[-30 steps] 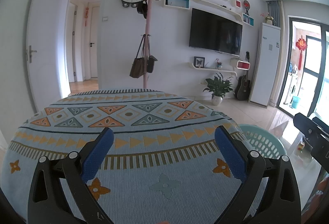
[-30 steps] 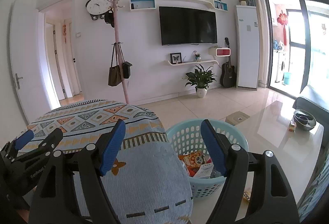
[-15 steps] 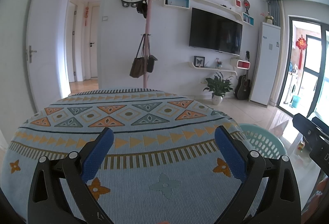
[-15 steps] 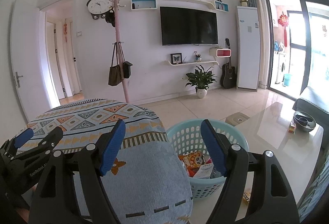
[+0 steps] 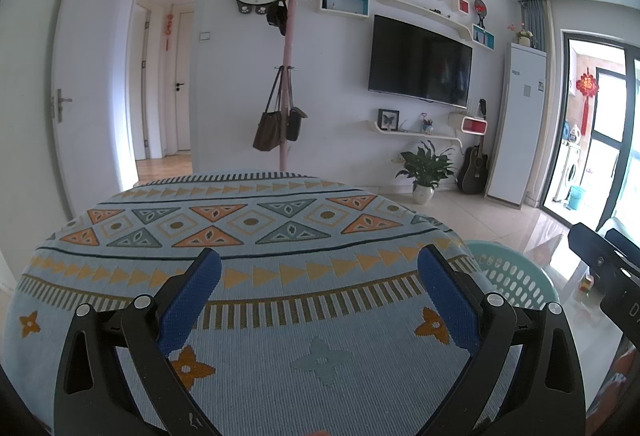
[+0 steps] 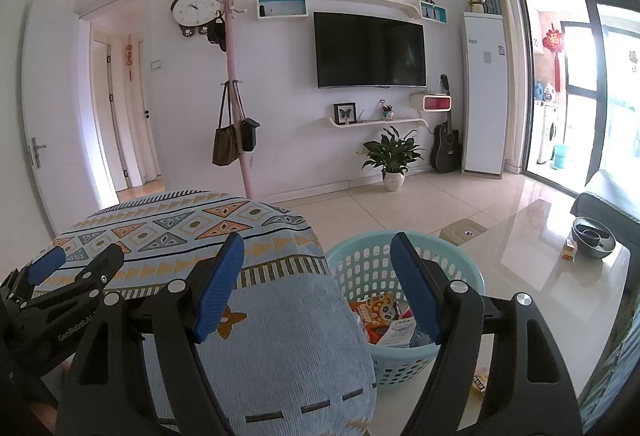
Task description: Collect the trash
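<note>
A light teal perforated basket [image 6: 360,260] stands on the floor by the patterned seat; its rim also shows in the left wrist view [image 5: 516,276]. Inside lie snack wrappers [image 6: 378,310] and paper scraps [image 6: 400,332]. My right gripper [image 6: 318,284] is open and empty, held above the seat's edge and the basket. My left gripper [image 5: 318,292] is open and empty above the patterned cloth [image 5: 248,232]. It shows at the left of the right wrist view [image 6: 60,268]. The right gripper's body shows at the right edge of the left wrist view [image 5: 608,268].
A glossy low table [image 6: 532,248] stands right of the basket, with a dark bowl [image 6: 592,236] and a small cube [image 6: 569,249] on it. A small wrapper [image 6: 480,382] lies by the basket's base. A coat rack [image 6: 236,96], plant [image 6: 394,156] and guitar [image 6: 446,148] stand along the far wall.
</note>
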`<act>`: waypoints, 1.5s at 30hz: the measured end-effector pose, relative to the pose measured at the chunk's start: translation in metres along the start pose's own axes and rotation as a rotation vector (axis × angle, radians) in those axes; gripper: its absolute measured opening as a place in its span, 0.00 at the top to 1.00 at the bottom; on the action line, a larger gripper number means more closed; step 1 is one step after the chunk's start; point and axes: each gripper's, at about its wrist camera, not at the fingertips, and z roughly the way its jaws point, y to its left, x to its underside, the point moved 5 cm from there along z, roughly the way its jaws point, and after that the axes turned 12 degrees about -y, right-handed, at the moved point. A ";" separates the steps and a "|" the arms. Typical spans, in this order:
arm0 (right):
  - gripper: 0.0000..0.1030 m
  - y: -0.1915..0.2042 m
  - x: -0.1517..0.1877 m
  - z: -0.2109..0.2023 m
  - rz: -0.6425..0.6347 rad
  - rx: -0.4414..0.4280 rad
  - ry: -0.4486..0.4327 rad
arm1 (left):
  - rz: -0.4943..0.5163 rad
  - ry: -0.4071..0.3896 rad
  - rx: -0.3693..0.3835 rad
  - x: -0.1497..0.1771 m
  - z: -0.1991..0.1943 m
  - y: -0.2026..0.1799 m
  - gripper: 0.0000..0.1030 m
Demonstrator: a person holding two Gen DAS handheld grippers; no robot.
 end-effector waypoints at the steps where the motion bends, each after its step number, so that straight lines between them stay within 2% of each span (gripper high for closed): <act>1: 0.30 -0.001 0.000 0.000 0.008 -0.003 0.002 | 0.000 0.000 0.001 0.000 0.000 0.000 0.07; 35: 0.30 -0.003 0.004 0.002 0.012 -0.003 0.010 | 0.029 -0.011 0.009 0.002 -0.001 -0.005 0.07; 41: 0.30 -0.002 0.005 0.005 0.003 -0.003 0.012 | 0.027 -0.001 0.001 0.001 -0.001 -0.003 0.07; 45: 0.30 -0.003 0.000 0.004 -0.003 -0.006 0.005 | 0.029 0.014 -0.031 0.000 0.001 0.001 0.07</act>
